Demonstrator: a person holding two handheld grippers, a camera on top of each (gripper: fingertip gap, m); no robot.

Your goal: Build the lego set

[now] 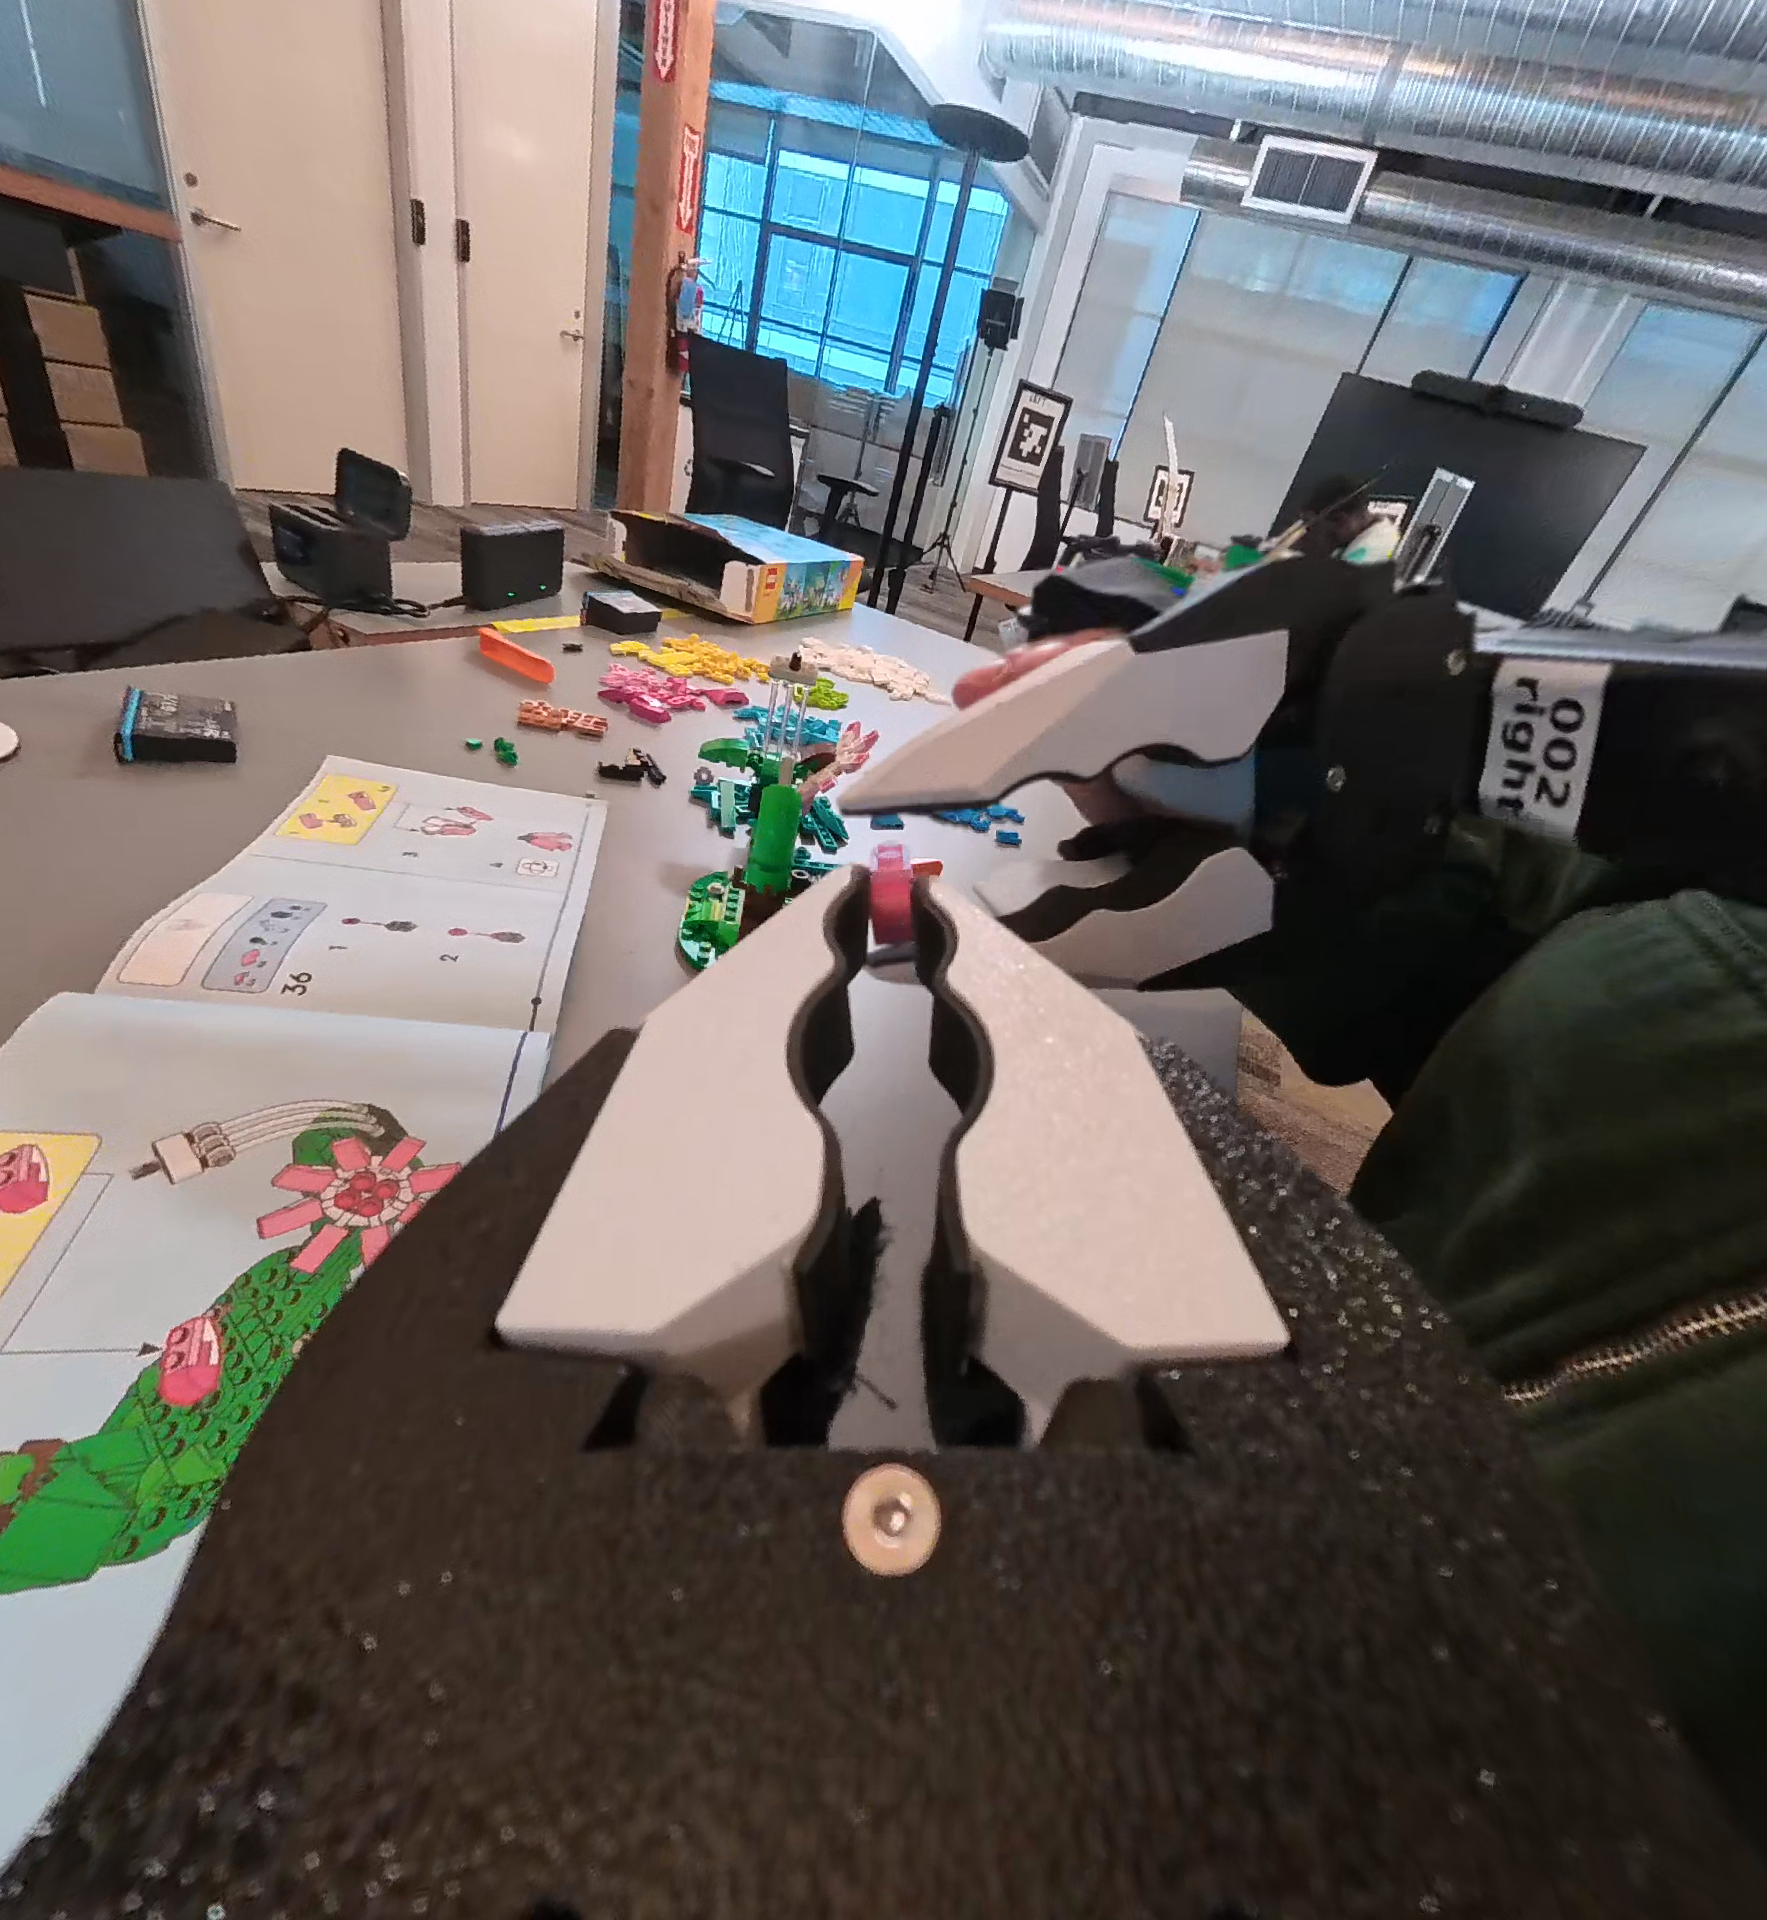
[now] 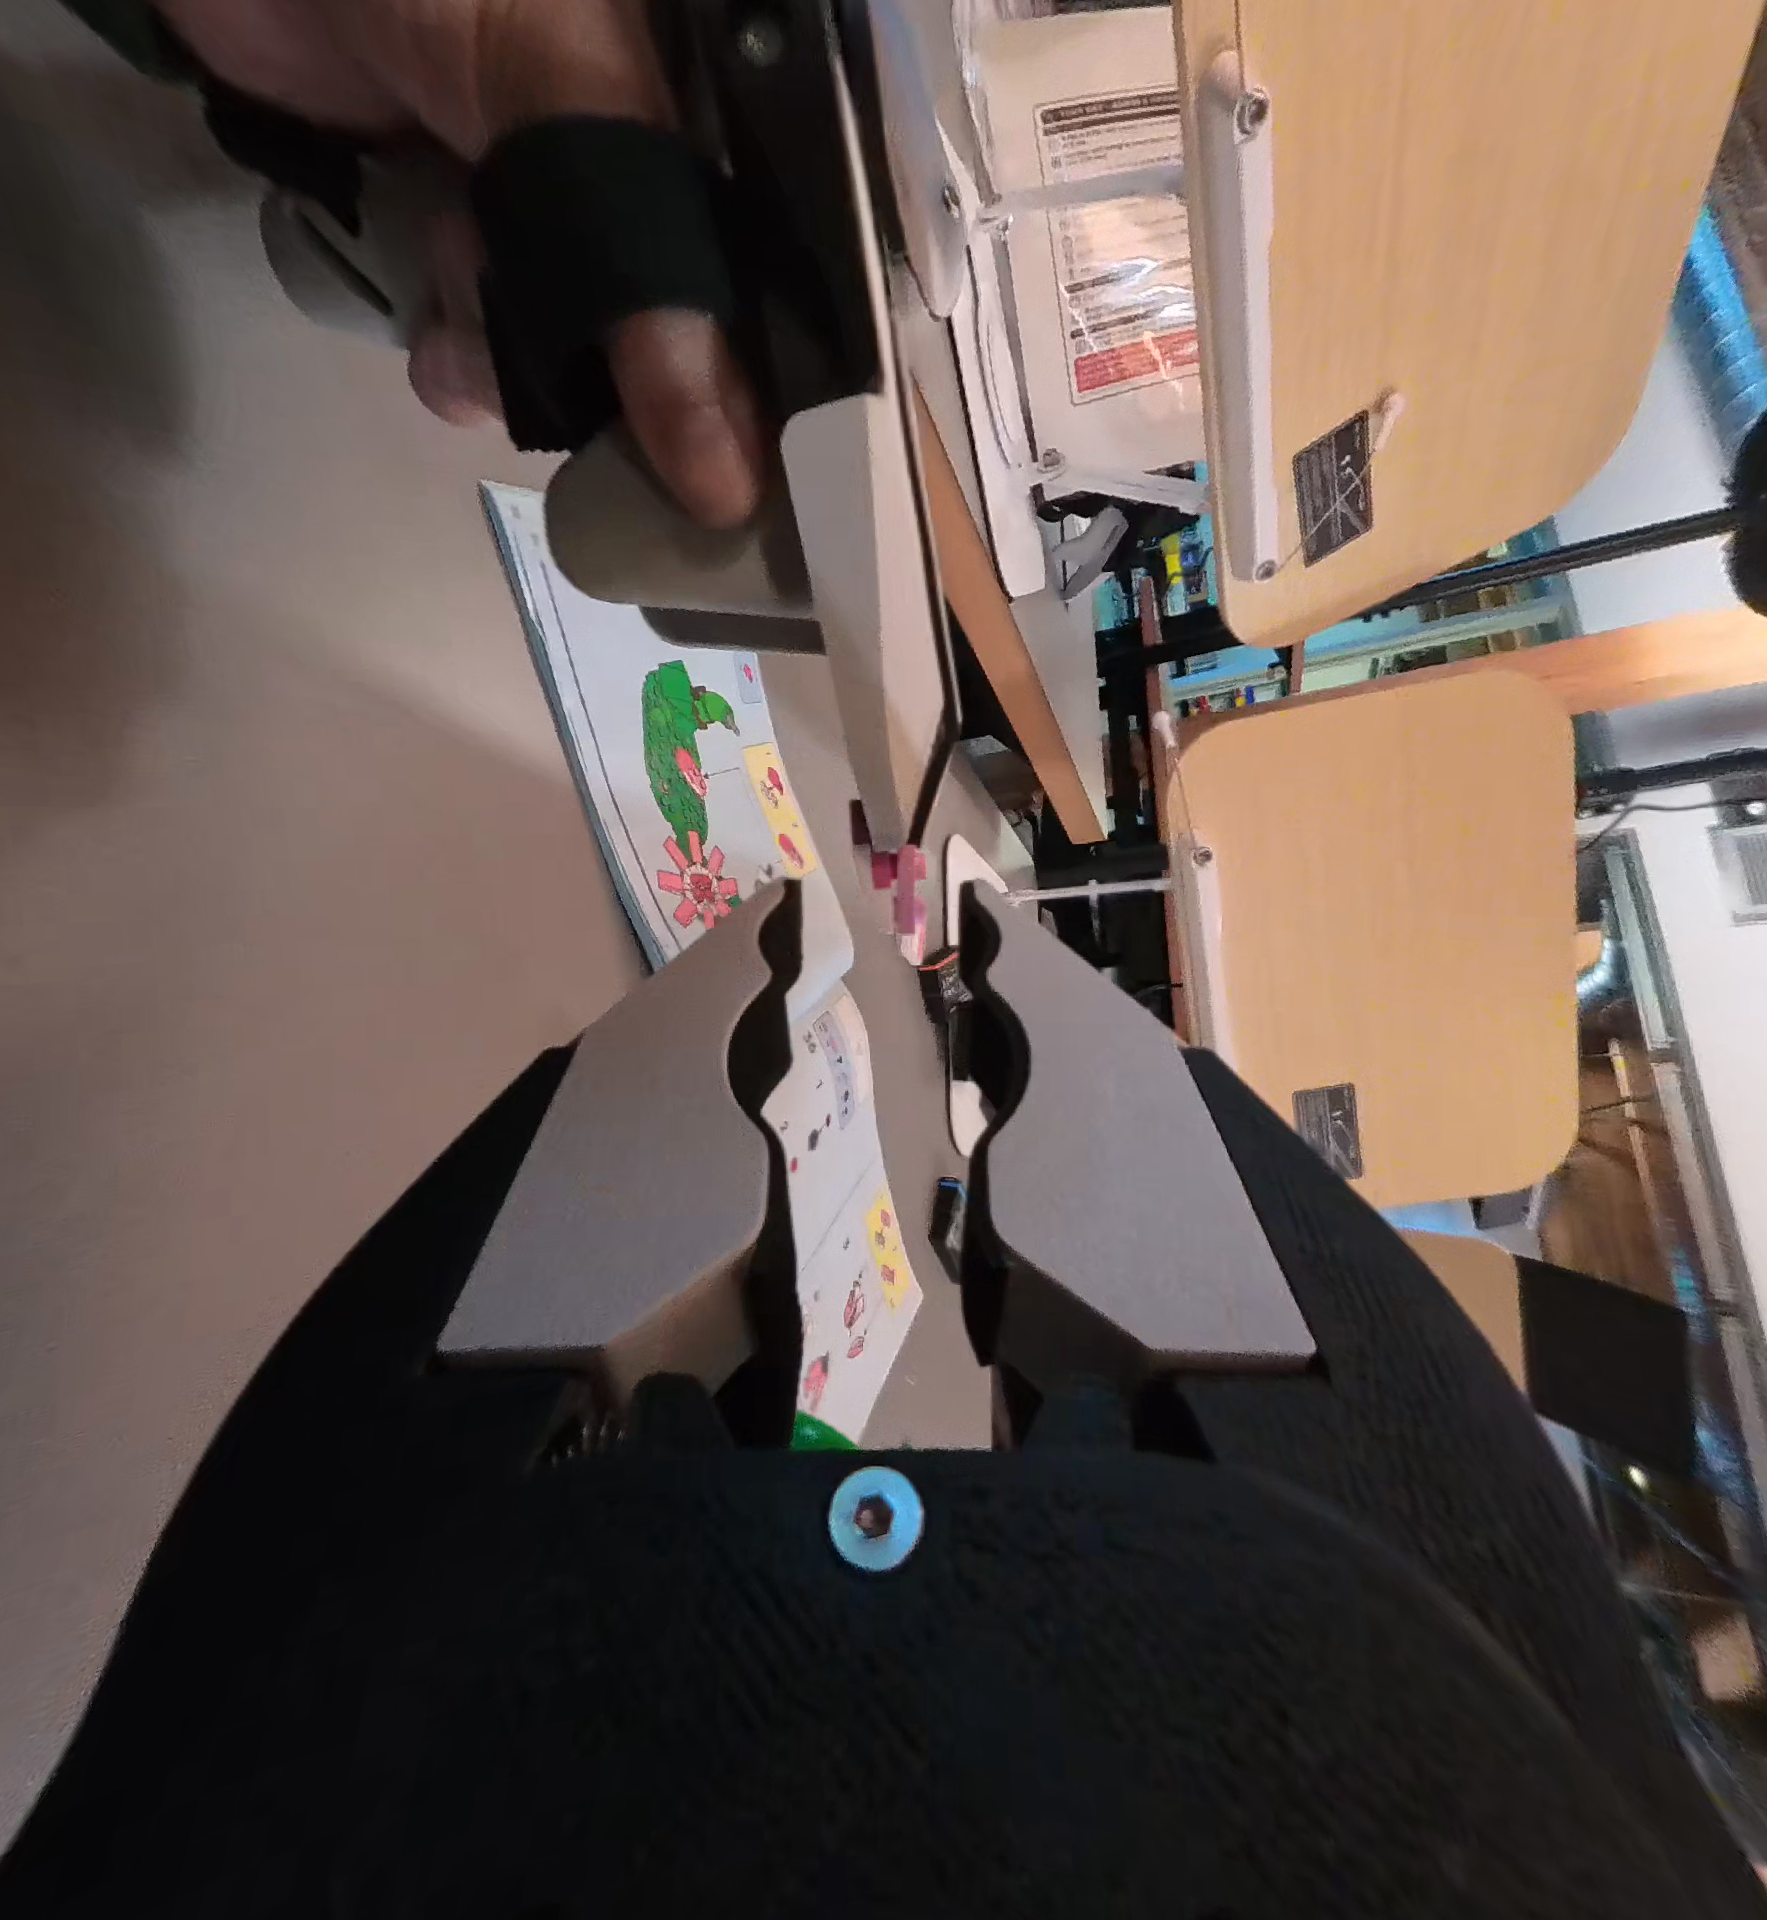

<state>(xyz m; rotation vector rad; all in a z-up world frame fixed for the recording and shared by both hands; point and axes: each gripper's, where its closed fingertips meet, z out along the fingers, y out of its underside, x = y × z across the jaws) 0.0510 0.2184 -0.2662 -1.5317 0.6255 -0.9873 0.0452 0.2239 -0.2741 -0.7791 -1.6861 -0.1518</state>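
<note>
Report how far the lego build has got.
Done: a green stem with leaves stands on the table. In hand: the left gripper pinches a pink piece; the right gripper is open beside it. Left: sorted piles remain loose; the manual shows a flower head.

**Where things lie on the table**

The booklet (image 1: 339,935) lies open near the table's (image 1: 48,862) front edge. Behind it, toward the far edge, the loose bricks (image 1: 692,675) lie in heaps, the half-built plant (image 1: 765,831) before them. The box (image 1: 744,571) stands at the far edge.
</note>
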